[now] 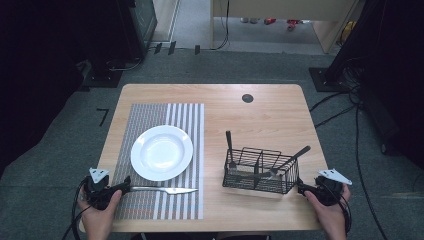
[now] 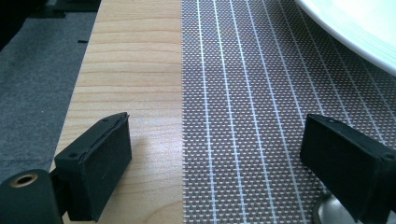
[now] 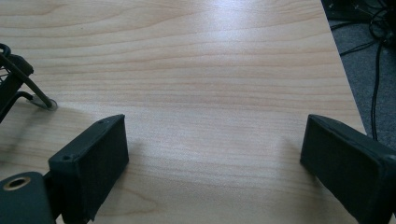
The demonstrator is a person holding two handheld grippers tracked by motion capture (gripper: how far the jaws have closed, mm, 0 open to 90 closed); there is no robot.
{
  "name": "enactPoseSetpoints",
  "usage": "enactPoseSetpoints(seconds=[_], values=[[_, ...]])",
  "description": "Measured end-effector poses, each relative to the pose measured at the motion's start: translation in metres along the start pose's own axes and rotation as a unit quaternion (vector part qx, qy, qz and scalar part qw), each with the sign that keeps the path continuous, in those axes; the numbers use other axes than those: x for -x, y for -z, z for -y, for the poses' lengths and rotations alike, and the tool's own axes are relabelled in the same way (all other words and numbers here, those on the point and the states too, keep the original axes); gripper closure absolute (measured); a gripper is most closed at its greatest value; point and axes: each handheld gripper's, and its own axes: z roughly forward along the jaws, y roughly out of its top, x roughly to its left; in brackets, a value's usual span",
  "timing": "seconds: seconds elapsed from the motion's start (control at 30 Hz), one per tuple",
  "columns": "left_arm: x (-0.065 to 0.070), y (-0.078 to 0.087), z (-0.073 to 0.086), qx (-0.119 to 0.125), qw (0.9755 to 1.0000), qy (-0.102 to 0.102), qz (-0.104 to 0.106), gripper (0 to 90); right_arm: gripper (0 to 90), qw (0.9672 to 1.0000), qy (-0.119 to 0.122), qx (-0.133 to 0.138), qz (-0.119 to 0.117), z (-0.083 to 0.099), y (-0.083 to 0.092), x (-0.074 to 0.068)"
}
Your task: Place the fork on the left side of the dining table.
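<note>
A white plate [image 1: 161,152] lies on a grey striped placemat [image 1: 150,117]. In front of the plate, a silver knife [image 1: 165,190] lies along the mat with its handle toward my left gripper [image 1: 125,186]. That gripper is open, its jaws standing wide apart over the mat's left edge [image 2: 217,140], and the knife's handle end [image 2: 329,212] peeks out beside the right-hand jaw. A black wire cutlery caddy [image 1: 260,172] holds a dark-handled utensil [image 1: 229,142] and a fork [image 1: 295,155]. My right gripper [image 1: 301,187] is open just right of the caddy, over bare wood [image 3: 215,135].
The wooden table [image 1: 250,115] has a black round grommet [image 1: 247,98] near its far edge. The caddy's corner [image 3: 14,79] shows at the left of the right gripper view. Cables [image 1: 350,115] trail over the grey floor to the right of the table.
</note>
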Motion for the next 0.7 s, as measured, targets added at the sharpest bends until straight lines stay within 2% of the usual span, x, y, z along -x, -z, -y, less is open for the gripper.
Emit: enactPoseSetpoints(seconds=[0.23,0.27,0.3,0.5,0.63,0.7], values=[[-0.001,0.001,-0.002,-0.009,1.0000,0.001,-0.003,9.3,7.2,1.0000,0.000,0.000,0.000,0.000,0.000,0.000],[0.000,0.004,-0.004,-0.018,0.9995,-0.004,-0.026,9.7,7.2,1.0000,0.000,0.000,0.000,0.000,0.000,0.000],[0.001,0.006,-0.006,-0.014,0.9993,-0.006,-0.035,9.7,7.1,1.0000,0.000,0.000,0.000,0.000,0.000,0.000],[0.005,0.026,-0.019,0.027,0.9994,0.018,0.009,9.8,7.1,1.0000,0.000,0.000,0.000,0.000,0.000,0.000],[0.019,0.039,-0.031,0.049,0.9976,0.023,0.043,9.8,7.1,1.0000,0.000,0.000,0.000,0.000,0.000,0.000],[0.026,0.044,-0.037,0.059,0.9963,0.022,0.059,14.7,7.2,1.0000,0.000,0.000,0.000,0.000,0.000,0.000]])
